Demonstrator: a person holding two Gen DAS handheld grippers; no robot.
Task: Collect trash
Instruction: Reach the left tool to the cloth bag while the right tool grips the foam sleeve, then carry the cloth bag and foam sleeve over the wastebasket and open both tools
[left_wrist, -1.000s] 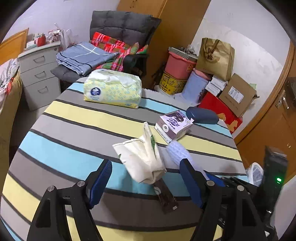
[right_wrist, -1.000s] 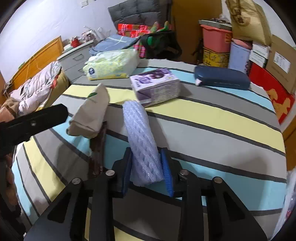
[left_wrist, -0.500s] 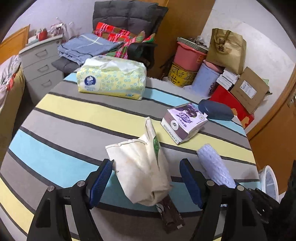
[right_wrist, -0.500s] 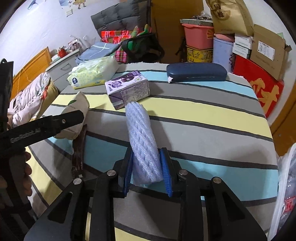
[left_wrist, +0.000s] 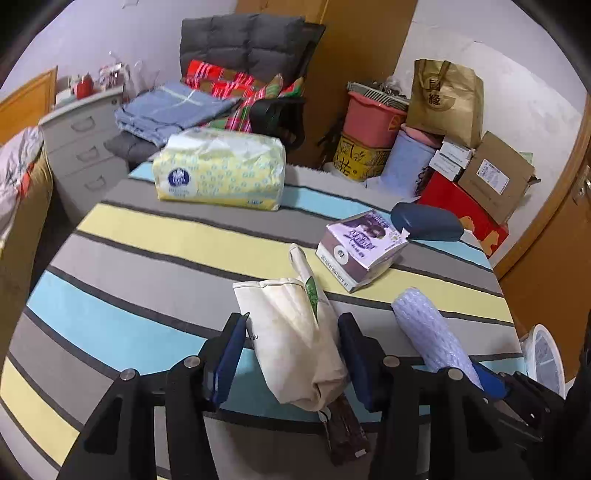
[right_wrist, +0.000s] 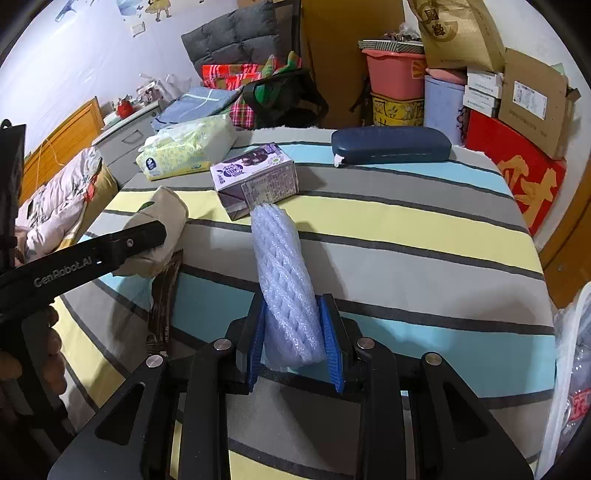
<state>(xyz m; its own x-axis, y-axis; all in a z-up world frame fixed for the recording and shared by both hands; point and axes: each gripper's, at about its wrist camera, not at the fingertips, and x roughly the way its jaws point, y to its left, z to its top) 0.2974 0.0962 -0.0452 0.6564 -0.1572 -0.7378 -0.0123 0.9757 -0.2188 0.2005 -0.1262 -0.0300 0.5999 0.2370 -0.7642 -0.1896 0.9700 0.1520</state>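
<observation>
Left gripper (left_wrist: 290, 356): jaws just closing, 1 crumpled paper bag (left_wrist: 291, 332) between, not yet pinched; squeeze mid-bag, clear of the dark wrapper (left_wrist: 343, 428) underneath. Right gripper (right_wrist: 295, 343): clamped on 1 foam sleeve (right_wrist: 284, 280).

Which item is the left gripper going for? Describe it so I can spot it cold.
On the striped tablecloth, look at the near edge, between the left gripper pads. It is the crumpled cream paper bag with a green leaf mark, lying over a brown wrapper; the neighbouring foam net sleeve is pale blue.

Paper bag (left_wrist: 291, 332) left of foam sleeve (left_wrist: 428, 332), milk carton (left_wrist: 360, 247) behind both (tissue pack (left_wrist: 221, 171) farther back)
</observation>
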